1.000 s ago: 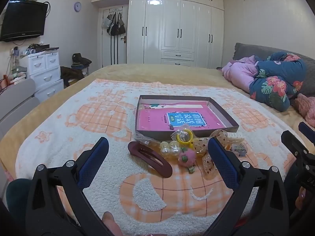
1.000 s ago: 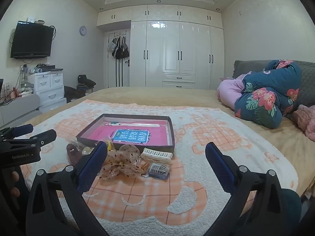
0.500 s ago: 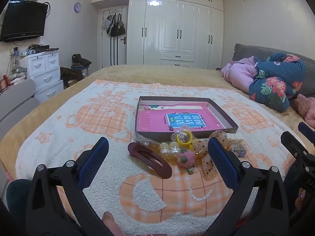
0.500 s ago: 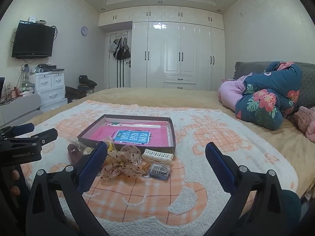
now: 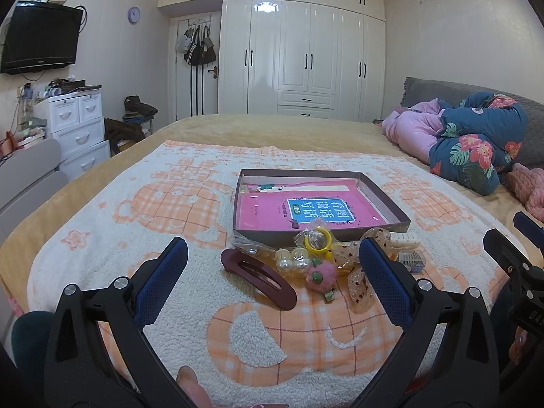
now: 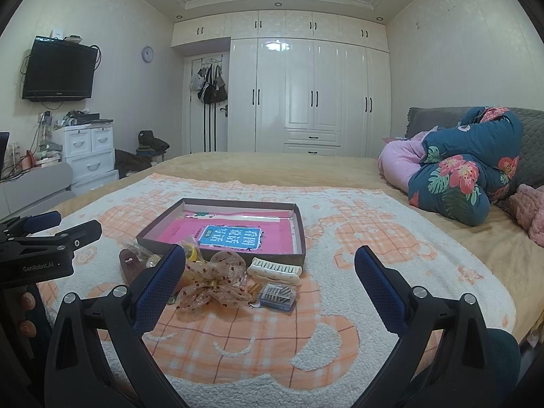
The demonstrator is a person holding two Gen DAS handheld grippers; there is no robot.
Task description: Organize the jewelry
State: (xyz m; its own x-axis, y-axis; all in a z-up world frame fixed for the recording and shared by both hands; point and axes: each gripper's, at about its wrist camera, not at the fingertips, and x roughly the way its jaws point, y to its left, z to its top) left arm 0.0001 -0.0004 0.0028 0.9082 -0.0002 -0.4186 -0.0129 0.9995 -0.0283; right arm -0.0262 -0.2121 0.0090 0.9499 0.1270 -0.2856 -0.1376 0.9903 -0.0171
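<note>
I'm looking across a bedroom with white wardrobes (image 6: 312,102) at the far wall, working over a white and orange fleece blanket (image 5: 142,204) spread on the bed. My left gripper (image 5: 272,265) hangs just above the blanket with its blue-padded fingers (image 5: 163,272) spread wide and nothing between them. Ahead of it, between the finger lines, lies a dark maroon oval hair clip (image 5: 258,278), and just beyond that a cluster of pearl beads (image 5: 292,261), a pink pompom hair tie (image 5: 321,272) and a yellow plastic ring (image 5: 318,239). My right gripper (image 6: 268,275) is likewise released, its jaws apart and empty. Its left finger (image 6: 159,282) sits beside a sheer spotted fabric bow (image 6: 217,282); further right are a cream toothed hair claw (image 6: 275,270) and a small clear box of pins (image 6: 277,295). All of this lies in a heap against the near wall of a shallow dark cardboard tray (image 6: 217,256) with a pink lining and a blue label.
</note>
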